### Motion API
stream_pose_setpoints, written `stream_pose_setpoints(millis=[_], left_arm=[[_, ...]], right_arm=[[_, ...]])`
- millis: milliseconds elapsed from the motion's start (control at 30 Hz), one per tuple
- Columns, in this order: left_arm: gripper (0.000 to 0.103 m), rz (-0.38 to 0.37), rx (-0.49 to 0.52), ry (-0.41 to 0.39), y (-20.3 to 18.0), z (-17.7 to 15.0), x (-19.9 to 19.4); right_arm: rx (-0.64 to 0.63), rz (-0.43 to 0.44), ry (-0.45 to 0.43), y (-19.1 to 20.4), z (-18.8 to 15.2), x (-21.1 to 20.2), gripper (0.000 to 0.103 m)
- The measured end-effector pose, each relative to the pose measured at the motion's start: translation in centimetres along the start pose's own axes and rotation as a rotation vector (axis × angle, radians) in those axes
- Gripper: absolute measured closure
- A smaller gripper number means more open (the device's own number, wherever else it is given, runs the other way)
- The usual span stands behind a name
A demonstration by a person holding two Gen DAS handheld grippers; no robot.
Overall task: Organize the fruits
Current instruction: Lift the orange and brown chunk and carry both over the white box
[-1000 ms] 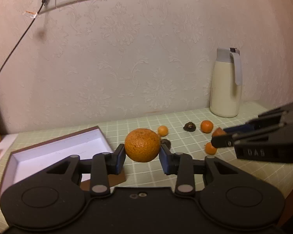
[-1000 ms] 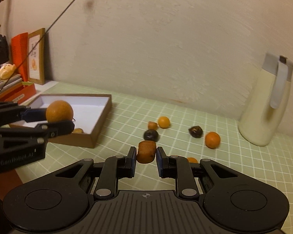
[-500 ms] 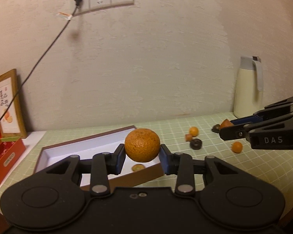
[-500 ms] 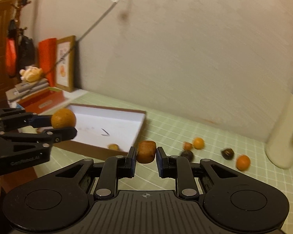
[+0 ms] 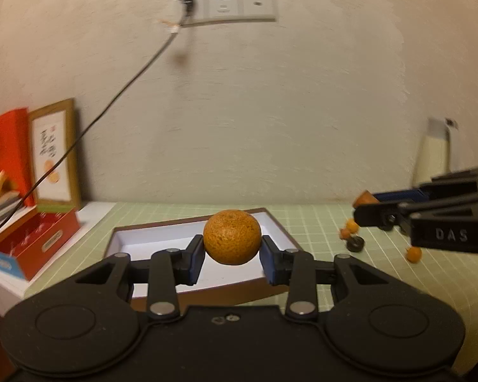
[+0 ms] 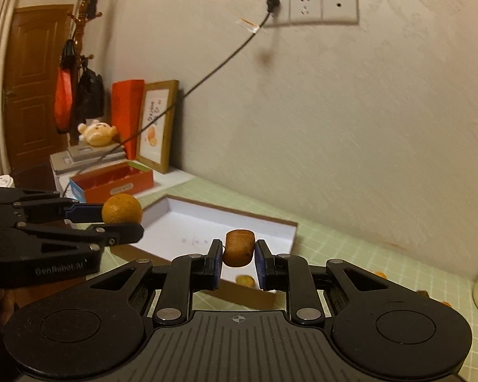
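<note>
My left gripper [image 5: 232, 250] is shut on a large rough orange [image 5: 232, 235], held above the near edge of a shallow white-lined brown box [image 5: 149, 238]. My right gripper [image 6: 238, 256] is shut on a small brown barrel-shaped fruit [image 6: 238, 246], over the same box [image 6: 207, 222]. One small orange fruit [image 6: 244, 279] lies inside the box near its front wall. In the left wrist view the right gripper [image 5: 366, 211] comes in from the right. In the right wrist view the left gripper [image 6: 124, 222] sits at the left. Small oranges [image 5: 413, 254] and a dark fruit [image 5: 355, 243] lie loose on the cloth.
A cream jug [image 5: 433, 156] stands at the far right by the wall. A red box [image 5: 35, 235], a framed picture [image 5: 55, 152] and stacked books sit left of the green checked cloth [image 5: 318, 219]. A black cable [image 5: 89, 127] hangs from the wall socket.
Both grippers have carried their fruits leftward from the loose fruit to above the box. The jug and loose fruits have slid to the right edge of both views.
</note>
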State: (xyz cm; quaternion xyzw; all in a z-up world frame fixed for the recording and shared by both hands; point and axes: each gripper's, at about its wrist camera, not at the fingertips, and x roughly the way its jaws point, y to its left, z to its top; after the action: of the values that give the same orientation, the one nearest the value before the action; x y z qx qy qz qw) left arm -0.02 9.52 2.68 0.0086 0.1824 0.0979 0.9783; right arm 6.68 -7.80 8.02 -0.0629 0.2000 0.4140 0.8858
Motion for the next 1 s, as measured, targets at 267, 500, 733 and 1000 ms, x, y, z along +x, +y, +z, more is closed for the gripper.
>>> stream_pose_setpoints(millis=[267, 500, 733, 1000], left_arm=[[0.075, 0.077, -0.049, -0.019, 3.5, 1.5, -0.2], [0.075, 0.149, -0.064, -0.034, 5.8, 2.2, 1.3], [0.075, 0.201, -0.108, -0.042, 7.3, 2.6, 3.5], [0.075, 0.220, -0.122, -0.004, 8.6, 1.9, 6.1]], right_arm=[[0.000, 0.006, -0.024, 1.4, 1.7, 1.5, 0.081], [0.011, -0.005, -0.060, 1.4, 3.9, 3.3, 0.081], [0.029, -0.019, -0.056, 0.7, 4.8, 6.5, 0.081], [0.054, -0.044, -0.026, -0.8, 4.9, 9.9, 0.081]])
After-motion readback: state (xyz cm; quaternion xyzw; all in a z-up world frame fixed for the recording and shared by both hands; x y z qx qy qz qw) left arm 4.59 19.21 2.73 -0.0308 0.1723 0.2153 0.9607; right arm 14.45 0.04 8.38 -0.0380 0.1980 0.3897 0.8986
